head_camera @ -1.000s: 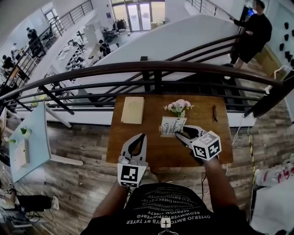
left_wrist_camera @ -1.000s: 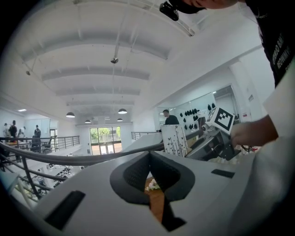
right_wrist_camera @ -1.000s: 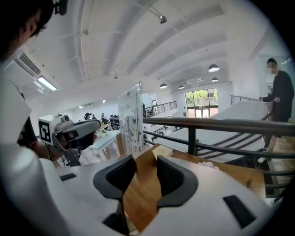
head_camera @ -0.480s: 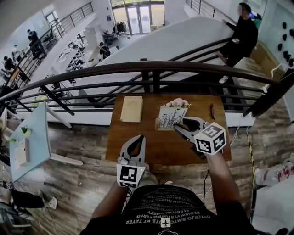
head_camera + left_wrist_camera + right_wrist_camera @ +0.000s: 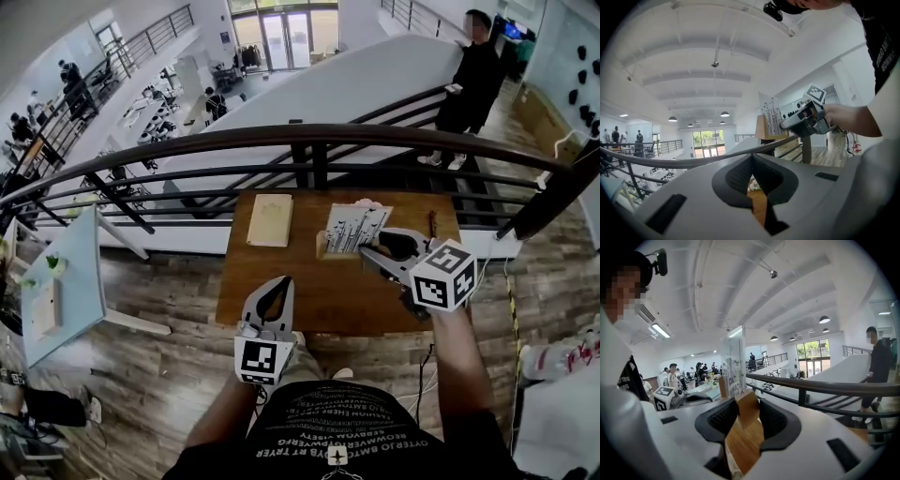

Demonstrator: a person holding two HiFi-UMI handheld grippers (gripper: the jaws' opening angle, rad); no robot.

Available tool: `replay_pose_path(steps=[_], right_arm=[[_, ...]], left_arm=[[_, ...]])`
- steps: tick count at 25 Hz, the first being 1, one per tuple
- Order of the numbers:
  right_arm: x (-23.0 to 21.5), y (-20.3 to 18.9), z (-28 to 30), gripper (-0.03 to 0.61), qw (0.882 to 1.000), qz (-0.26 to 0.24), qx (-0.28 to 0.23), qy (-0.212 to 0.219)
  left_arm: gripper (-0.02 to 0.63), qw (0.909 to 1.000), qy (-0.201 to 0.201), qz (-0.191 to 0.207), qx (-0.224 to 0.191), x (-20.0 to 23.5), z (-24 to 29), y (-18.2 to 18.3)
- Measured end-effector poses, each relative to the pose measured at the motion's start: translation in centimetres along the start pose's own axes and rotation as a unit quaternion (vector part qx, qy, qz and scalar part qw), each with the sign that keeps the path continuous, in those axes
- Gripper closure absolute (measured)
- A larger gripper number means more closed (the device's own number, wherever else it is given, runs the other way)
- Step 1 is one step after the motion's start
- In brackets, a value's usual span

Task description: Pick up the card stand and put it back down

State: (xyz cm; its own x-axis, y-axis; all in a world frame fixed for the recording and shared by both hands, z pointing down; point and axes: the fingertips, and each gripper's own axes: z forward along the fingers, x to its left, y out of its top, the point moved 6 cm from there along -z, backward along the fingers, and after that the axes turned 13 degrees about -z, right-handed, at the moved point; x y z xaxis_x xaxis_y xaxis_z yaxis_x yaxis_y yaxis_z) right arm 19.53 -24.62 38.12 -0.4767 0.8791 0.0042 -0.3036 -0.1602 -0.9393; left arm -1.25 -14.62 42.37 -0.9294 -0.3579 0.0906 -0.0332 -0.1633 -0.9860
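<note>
The right gripper (image 5: 367,254) is clamping the card stand (image 5: 352,228) by its base above the table (image 5: 309,302); the left gripper (image 5: 284,280) is hovering closed, empty.

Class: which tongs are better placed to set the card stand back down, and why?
Right: the right tongs grip the card stand by its wooden base above the table; the left tongs are shut and empty.

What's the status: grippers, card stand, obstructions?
Status: right gripper shut on card stand at its wooden base; left gripper shut, empty. Stand clear of table, tilted. Flowers peek out behind it; nothing else close.
</note>
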Motion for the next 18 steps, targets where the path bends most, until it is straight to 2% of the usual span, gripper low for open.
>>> replay_pose_path(steps=[18], right_arm=[[-2.0,0.2,0.5,0.419,1.0,-0.008,-0.01,-0.019]], left_arm=[[0.591,0.9997,-0.014,0.001,0.018,0.7,2.8,-0.2]])
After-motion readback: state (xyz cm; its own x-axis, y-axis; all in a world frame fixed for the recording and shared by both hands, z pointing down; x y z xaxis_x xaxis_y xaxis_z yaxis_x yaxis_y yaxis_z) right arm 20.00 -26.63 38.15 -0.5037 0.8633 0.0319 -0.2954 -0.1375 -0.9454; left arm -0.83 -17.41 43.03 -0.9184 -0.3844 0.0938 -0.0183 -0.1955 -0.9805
